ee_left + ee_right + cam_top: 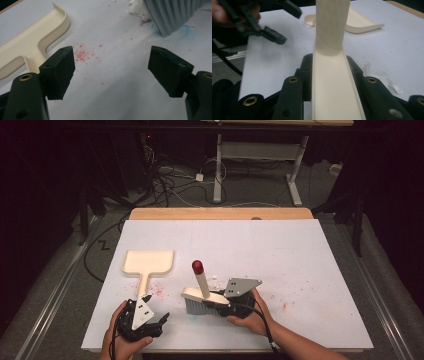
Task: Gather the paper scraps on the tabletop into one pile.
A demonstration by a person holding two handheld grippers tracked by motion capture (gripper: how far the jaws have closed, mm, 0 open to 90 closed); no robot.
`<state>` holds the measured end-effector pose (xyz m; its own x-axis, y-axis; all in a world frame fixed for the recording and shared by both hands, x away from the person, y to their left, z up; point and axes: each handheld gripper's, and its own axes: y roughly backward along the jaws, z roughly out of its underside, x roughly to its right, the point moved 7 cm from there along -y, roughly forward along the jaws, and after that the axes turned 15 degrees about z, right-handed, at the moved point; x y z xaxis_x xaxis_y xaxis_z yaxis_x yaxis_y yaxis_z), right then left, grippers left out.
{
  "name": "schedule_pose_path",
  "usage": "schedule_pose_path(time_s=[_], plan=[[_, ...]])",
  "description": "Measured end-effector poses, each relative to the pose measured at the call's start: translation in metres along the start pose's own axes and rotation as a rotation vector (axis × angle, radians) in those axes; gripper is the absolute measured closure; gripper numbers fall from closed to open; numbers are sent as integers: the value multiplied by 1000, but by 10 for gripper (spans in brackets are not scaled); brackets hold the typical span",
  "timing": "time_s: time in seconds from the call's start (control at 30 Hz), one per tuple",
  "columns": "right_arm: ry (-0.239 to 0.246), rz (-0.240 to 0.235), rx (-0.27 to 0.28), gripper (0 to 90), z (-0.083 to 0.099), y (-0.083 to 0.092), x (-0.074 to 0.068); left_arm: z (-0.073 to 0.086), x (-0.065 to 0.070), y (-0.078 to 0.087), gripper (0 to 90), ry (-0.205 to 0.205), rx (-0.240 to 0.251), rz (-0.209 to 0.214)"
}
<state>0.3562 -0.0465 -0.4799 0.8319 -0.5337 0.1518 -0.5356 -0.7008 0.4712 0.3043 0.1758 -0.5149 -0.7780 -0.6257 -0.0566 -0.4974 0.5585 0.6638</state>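
- Left gripper at near left edge of table: jaws spread wide, nothing between them, just short of the dustpan handle.
- Right gripper near centre: clenched on back of brush, bristles down on the sheet, red-tipped handle rising up.
- Dustpan farther left, unheld, flat.
- White crumbs beside bristles; red specks between brush and dustpan.
- Risk: unsteadied dustpan likely to slide under sweep, scattering crumbs.

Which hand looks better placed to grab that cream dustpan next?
The left. The left gripper is open and holds nothing, and the dustpan has its handle pointing right at it. The right gripper is shut on the brush, whose bristles rest on the table.
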Motion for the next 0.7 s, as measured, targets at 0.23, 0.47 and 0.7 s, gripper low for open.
schedule_pose_path(time_s=[0.23,0.47,0.7], plan=[[-29,4,20,676,-3,-2,10,-1,0,-1,206,0,-1,2],[-39,9,70,676,-21,16,13,-2,0,-1,206,-21,-2,2],[-45,90,156,676,-45,43,36,0,0,0,206,-1,-5,4]])
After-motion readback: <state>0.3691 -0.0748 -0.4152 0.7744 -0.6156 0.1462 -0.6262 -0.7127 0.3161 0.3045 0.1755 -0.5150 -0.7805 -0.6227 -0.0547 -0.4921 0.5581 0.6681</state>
